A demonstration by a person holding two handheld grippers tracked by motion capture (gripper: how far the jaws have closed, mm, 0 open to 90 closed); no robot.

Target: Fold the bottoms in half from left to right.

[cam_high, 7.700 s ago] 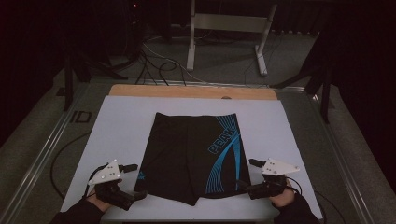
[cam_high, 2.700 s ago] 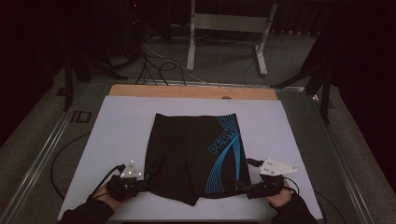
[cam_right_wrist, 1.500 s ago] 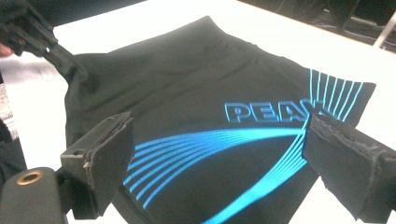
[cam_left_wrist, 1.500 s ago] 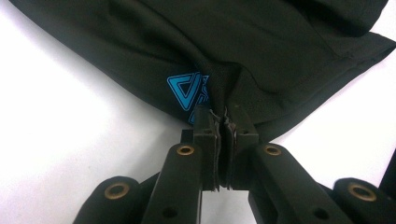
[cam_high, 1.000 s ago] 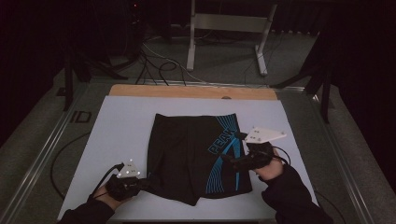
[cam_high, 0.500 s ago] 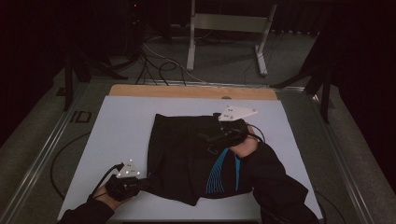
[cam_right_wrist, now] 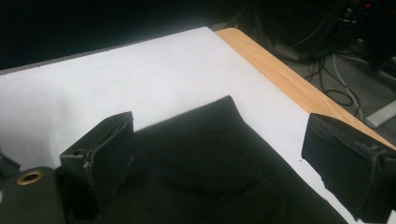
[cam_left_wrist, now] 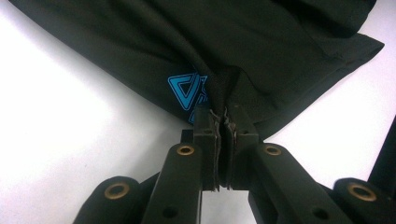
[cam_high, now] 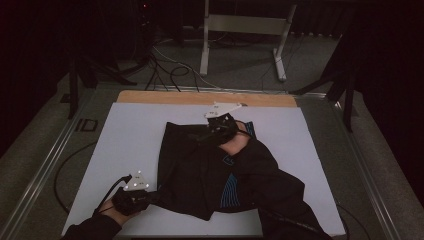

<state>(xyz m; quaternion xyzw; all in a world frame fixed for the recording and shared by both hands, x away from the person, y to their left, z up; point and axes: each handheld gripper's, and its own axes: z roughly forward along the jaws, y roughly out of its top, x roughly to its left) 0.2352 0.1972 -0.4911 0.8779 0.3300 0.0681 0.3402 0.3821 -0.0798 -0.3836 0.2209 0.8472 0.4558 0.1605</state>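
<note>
Black shorts (cam_high: pixel 190 170) with a blue pattern lie flat on the white table top (cam_high: pixel 125 140). My left gripper (cam_high: pixel 153 196) rests at their near left corner, shut on the hem. In the left gripper view the jaws (cam_left_wrist: pixel 223 122) pinch the black cloth (cam_left_wrist: pixel 261 46) beside a blue logo (cam_left_wrist: pixel 184 88). My right gripper (cam_high: pixel 204 134) reaches across the shorts to their far edge, the sleeve lying over the blue pattern. In the right gripper view it (cam_right_wrist: pixel 224 158) stands wide open above the black cloth (cam_right_wrist: pixel 205 154), with nothing gripped.
A wooden strip (cam_high: pixel 150 97) borders the table's far edge (cam_right_wrist: pixel 280 79). Behind it on the floor stand a metal frame (cam_high: pixel 240 30) and loose cables (cam_high: pixel 170 65). White surface lies bare to the left and right of the shorts.
My right gripper has swept from the shorts' right side over them to their far edge. The left gripper has stayed put on the hem.
</note>
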